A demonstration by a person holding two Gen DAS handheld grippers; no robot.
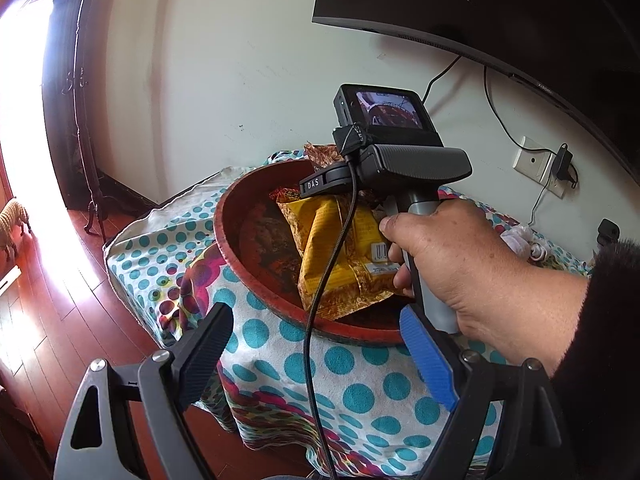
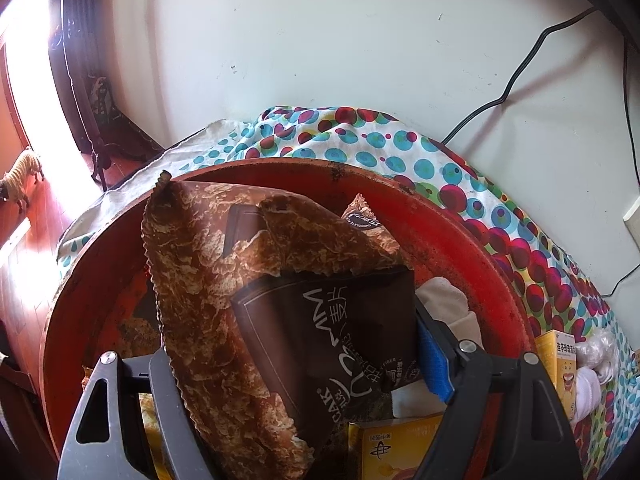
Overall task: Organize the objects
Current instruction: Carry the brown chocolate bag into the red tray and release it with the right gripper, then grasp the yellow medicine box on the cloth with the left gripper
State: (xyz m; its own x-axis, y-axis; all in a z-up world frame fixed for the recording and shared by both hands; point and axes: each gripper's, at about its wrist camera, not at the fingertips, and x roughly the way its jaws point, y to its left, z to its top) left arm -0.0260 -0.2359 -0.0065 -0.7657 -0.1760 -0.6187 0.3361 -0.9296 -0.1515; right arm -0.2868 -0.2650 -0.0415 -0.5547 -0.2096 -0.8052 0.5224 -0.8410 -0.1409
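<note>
A red round basin [image 1: 256,276] stands on a polka-dot cloth. A yellow snack packet [image 1: 344,248] lies in it. My left gripper [image 1: 320,352] is open and empty, just in front of the basin's near rim. The right gripper unit [image 1: 384,160], held by a hand, hangs over the basin. In the right wrist view my right gripper [image 2: 296,364] is shut on a brown cake packet [image 2: 256,300] and holds it above the red basin [image 2: 460,232]. A yellow box [image 2: 396,448] lies under it in the basin.
The polka-dot cloth [image 1: 352,392] covers a low table by the wall. A second yellow box [image 2: 560,364] and white bags [image 2: 596,364] lie right of the basin. A TV [image 1: 500,8], a wall socket [image 1: 536,160] and cables are behind. Wooden floor [image 1: 48,300] at left.
</note>
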